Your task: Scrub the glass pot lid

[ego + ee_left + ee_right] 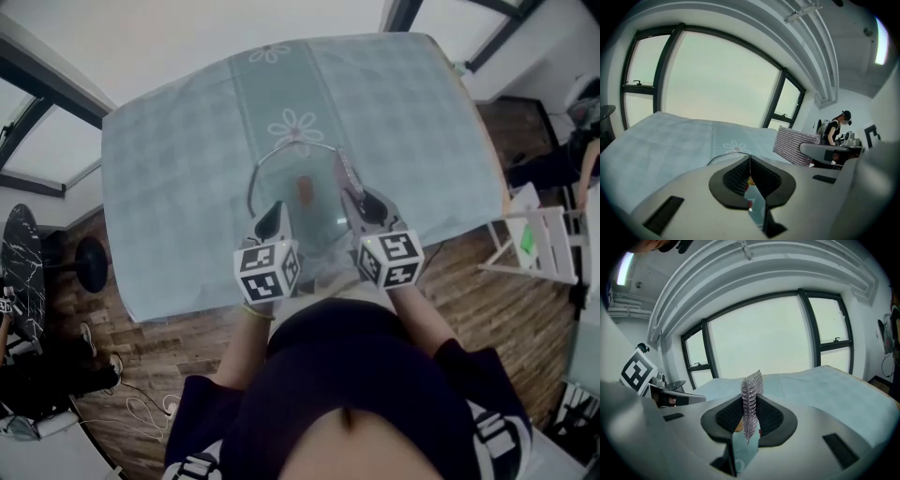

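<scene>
Dark top (366, 375), left tool (273, 214) gripping glass lid (300, 171), tablecloth (178, 187), white chair (548, 246)

Left gripper (276, 210), right gripper (355, 199), both clamped

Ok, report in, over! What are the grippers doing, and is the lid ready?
Left gripper shut at the near rim of the glass lid, grip unclear. Right gripper shut on mesh scrubber. Lid on the tablecloth, nothing blocking it.
</scene>
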Demonstrator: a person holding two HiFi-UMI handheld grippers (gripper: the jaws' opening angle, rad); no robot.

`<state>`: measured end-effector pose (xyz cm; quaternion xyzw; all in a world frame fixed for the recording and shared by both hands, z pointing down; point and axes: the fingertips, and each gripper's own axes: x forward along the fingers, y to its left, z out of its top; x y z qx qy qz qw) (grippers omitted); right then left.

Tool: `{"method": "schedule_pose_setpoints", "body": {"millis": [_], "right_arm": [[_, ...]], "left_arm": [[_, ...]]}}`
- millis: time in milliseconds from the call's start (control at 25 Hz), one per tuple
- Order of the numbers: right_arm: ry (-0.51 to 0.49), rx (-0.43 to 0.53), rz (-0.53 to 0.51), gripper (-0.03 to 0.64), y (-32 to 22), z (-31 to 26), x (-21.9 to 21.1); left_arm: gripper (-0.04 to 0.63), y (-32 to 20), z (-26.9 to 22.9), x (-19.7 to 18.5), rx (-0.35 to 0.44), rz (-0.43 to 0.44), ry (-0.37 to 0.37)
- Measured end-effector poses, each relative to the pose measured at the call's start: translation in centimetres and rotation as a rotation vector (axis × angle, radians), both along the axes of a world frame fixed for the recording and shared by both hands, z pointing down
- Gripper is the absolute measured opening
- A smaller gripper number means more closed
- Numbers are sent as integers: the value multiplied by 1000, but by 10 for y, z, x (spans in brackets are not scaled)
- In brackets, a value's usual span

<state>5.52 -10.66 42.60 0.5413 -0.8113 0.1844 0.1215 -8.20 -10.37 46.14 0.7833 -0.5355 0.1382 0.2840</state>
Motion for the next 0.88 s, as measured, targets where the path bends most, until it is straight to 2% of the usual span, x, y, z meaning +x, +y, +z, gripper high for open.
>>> {"method": "schedule_pose_setpoints", "body": {"millis": [720,880], "right_arm": [[83,-66,-184,80,-56,42,-2],[134,-71,-214,80,-68,53,-1]], "left_arm": [[2,-34,26,-2,-62,-138,5],[2,-37,33,-6,-79,-158,4]]}}
